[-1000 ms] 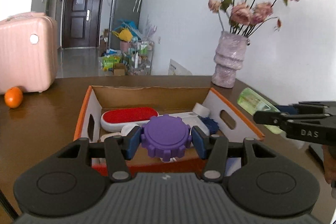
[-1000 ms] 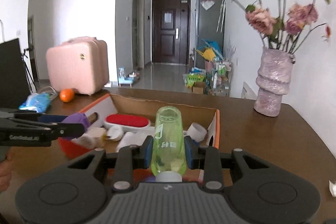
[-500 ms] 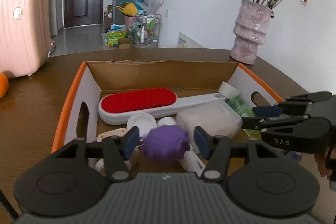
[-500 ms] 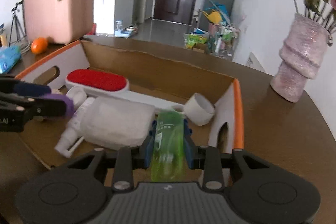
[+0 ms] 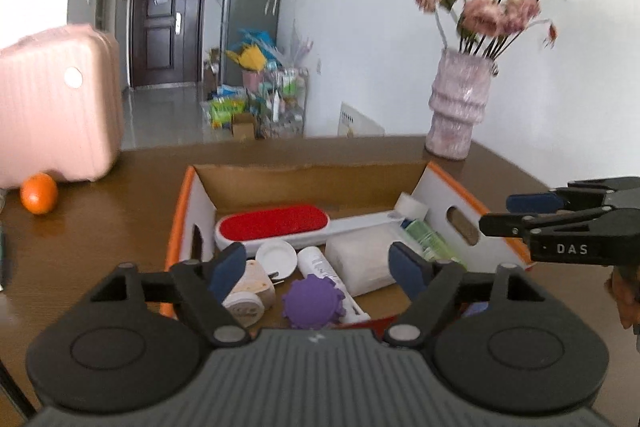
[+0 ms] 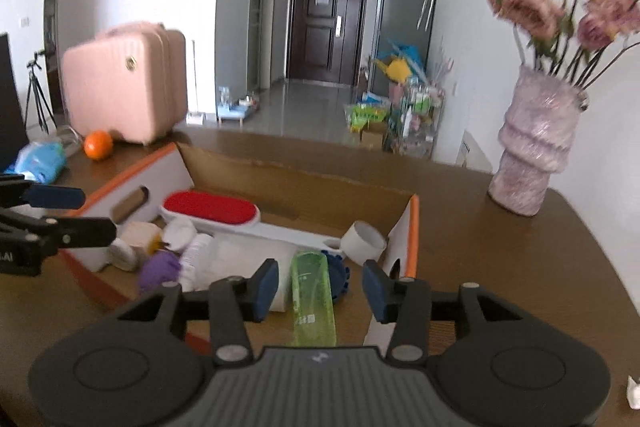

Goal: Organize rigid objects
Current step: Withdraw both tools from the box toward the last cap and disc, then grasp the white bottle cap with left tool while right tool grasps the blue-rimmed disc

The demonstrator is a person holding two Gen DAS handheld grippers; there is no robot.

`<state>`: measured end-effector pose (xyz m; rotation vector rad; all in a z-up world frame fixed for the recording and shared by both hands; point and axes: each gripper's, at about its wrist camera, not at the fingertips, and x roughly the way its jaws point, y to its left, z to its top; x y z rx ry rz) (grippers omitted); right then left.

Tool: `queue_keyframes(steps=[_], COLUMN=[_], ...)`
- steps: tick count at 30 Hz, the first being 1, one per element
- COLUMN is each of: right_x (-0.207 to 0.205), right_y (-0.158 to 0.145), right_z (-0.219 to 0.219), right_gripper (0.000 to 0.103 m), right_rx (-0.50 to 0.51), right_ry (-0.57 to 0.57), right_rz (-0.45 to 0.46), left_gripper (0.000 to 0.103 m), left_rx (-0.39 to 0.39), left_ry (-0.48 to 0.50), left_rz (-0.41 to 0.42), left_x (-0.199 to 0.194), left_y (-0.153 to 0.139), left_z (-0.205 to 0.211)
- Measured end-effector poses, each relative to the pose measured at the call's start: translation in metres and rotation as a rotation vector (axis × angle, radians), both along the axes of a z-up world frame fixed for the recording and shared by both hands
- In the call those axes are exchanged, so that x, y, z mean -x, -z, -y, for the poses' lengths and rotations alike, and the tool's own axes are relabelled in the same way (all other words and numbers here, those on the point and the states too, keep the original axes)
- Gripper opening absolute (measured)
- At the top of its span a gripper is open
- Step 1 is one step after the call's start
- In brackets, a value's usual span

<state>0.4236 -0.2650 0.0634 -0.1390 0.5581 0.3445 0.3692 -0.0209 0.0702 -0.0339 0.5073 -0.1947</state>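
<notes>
An orange-edged cardboard box [image 5: 304, 169] [image 6: 296, 173] stands on the brown table. My left gripper [image 5: 316, 267] hangs over its near end, jaws opening. The purple gear [image 5: 312, 303] [image 6: 158, 269] lies loose in the box below them, touched by neither pad. My right gripper [image 6: 320, 285] is at the box's right end, jaws also opening. The green bottle [image 6: 312, 297] [image 5: 424, 239] lies in the box between its pads, free of both. A red lint brush [image 5: 272, 223], a white tape roll [image 6: 364, 237] and a blue gear [image 6: 338, 271] also lie inside.
A pale vase of pink flowers [image 5: 456, 119] [image 6: 536, 147] stands on the table at the back right. A pink suitcase [image 5: 52, 107] and an orange [image 5: 39, 193] sit at the left. A blue packet [image 6: 40, 159] lies at the far left edge.
Both grippers dipped into the box and then drew back. The left let go of the purple gear and the right let go of the green bottle; both things now lie in the box.
</notes>
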Motion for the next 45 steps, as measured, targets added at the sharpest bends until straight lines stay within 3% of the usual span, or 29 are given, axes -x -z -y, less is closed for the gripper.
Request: queue_keyframes(steps=[4, 10, 15, 21, 25, 34, 40, 45], right_x=[0.044, 0.124, 0.182, 0.237, 0.263, 0.279, 0.267, 0.251], right_y=[-0.015, -0.020, -0.008, 0.025, 0.043, 0.059, 0.063, 0.071], right_z=[0.013, 0.031, 0.040, 0.044, 0.047, 0.065, 0.076, 0.082], right_gripper=[0.052, 0.059, 0.077, 0.087, 0.088, 0.088, 0.088, 0.088], right_rx=[-0.052, -0.156, -0.194, -0.194, -0.185, -0.202, -0.219, -0.205], right_ry=[0.001, 0.003, -0.007, -0.009, -0.021, 0.041, 0.092, 0.128], right_rz=[0.058, 0.162, 0.226, 0.251, 0.250, 0.220, 0.199, 0.156], left_gripper=[0.087, 0.095, 0.099, 0.102, 0.102, 0.101, 0.097, 0.084], left_rx=[-0.006, 0.027, 0.034, 0.023, 0.064, -0.015, -0.050, -0.056], left_ry=[-0.032, -0.098, -0.144, -0.166, -0.159, -0.061, -0.024, 0.015], left_rz=[0.069, 0.135, 0.112, 0.124, 0.073, 0.063, 0.019, -0.030], left_x=[0.051, 0.136, 0.182, 0.227, 0.237, 0.236, 0.210, 0.173], left_y=[-0.014, -0.008, 0.013, 0.038, 0.050, 0.061, 0.073, 0.080], left_z=[0.003, 0.008, 0.007, 0.011, 0.018, 0.059, 0.085, 0.100])
